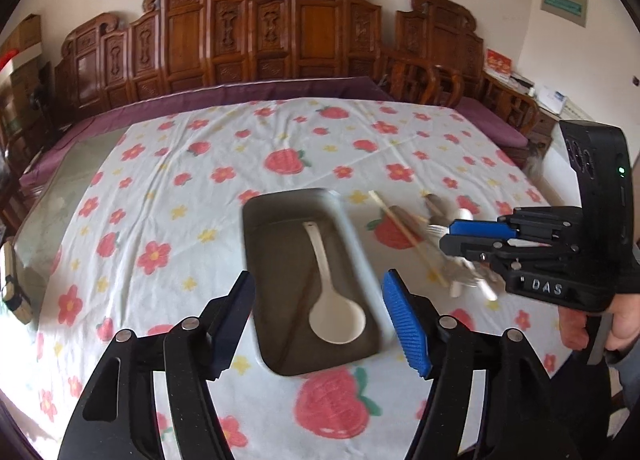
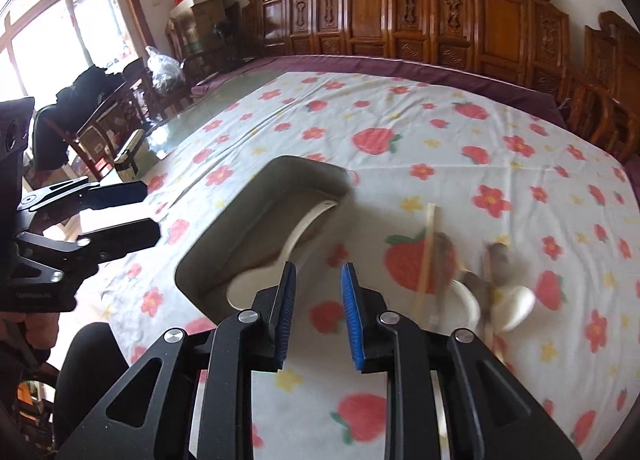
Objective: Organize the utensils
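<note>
Grey oblong metal tray (image 1: 256, 220) on flowered counter (image 1: 168, 164), white plastic ladle (image 1: 328, 292) inside. Loose pile of chopsticks and spoons (image 2: 476, 284) right of tray, long axes pointing away. Right tool (image 2: 318, 312) nearer, fingers spread, holding nothing. Left tool (image 1: 318, 324) spread wide over tray, holding nothing.

A wrinkled cloth tablecloth (image 1: 192, 164) printed with strawberries is covering the table, and a smooth matt grey tray (image 1: 256, 244) is holding a glossy white plastic-looking rice spoon (image 1: 334, 310). Pale wooden chopsticks (image 1: 400, 226) are lying beside shiny metal spoons (image 2: 478, 288), and polished carved wooden chairs (image 1: 256, 28) are lining the wall.
</note>
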`<state>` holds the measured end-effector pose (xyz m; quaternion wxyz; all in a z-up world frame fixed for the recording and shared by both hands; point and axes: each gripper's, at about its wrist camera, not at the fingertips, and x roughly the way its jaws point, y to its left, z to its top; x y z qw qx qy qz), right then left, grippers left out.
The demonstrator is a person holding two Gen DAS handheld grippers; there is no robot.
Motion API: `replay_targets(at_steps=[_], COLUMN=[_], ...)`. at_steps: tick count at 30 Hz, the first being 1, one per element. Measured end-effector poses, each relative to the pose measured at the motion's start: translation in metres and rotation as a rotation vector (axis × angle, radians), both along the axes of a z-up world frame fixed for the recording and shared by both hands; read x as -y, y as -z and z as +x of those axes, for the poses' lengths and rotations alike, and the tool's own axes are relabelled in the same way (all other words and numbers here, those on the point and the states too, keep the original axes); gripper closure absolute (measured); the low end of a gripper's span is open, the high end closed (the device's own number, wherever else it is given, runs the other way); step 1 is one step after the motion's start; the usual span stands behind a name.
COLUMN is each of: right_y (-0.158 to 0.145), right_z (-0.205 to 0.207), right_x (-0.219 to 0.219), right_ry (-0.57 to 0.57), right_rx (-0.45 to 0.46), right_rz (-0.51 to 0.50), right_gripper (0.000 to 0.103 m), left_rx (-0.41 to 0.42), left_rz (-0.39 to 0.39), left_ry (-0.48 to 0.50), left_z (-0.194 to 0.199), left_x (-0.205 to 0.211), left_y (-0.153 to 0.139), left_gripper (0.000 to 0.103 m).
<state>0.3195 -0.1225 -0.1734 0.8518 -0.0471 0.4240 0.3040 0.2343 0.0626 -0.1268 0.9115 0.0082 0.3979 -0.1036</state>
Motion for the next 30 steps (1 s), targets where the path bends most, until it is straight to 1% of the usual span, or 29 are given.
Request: replay_targets(at_steps=[1,7,10,14,15,16,18,21,25,30], right_y=[-0.003,-0.003,0.005,0.026,0.031,0.038,0.053,0.069,0.083,0.096], right_z=[0.000,0.003,0.007,0.011,0.011,0.013,0.017,0.020,0.028,0.039], right_x=[0.014,0.076,0.100,0.122,0.123,0.125,0.125,0.124,0.117,0.107], right_ry=[0.017,0.104,0.140,0.167,0.169,0.168,0.164,0.168,0.167,0.165], right_rx=[0.004,0.019,0.007,-0.023,-0.029,-0.041,-0.067,-0.097,-0.130,-0.169], right_rz=[-0.002,-0.048,-0.071,-0.092,-0.096,-0.099,-0.108,-0.117,-0.126,-0.154], right_gripper=[0.077,0.077,0.077,0.077,0.078,0.082,0.087,0.090,0.092,0.093], left_rx=[0.009,0.038,0.043,0.044,0.045,0.042,0.034,0.009,-0.011,-0.023], left_rz=[0.000,-0.023,-0.008,0.003,0.005,0.005,0.000,-0.012,-0.017,-0.022], left_ry=[0.014,0.070,0.082,0.094,0.095,0.097,0.099,0.100,0.098,0.101], left_z=[-0.002,-0.007,-0.007,-0.009,-0.009,-0.009,-0.010,-0.010,-0.008,-0.009], left_x=[0.008,0.041,0.056,0.071,0.075,0.079,0.083,0.090,0.096,0.100], left_y=[-0.003,-0.017,-0.017,-0.011,-0.009,-0.006,0.000,0.011,0.021,0.027], left_gripper=[0.032,0.019,0.018,0.017,0.016,0.016,0.016,0.016,0.016,0.016])
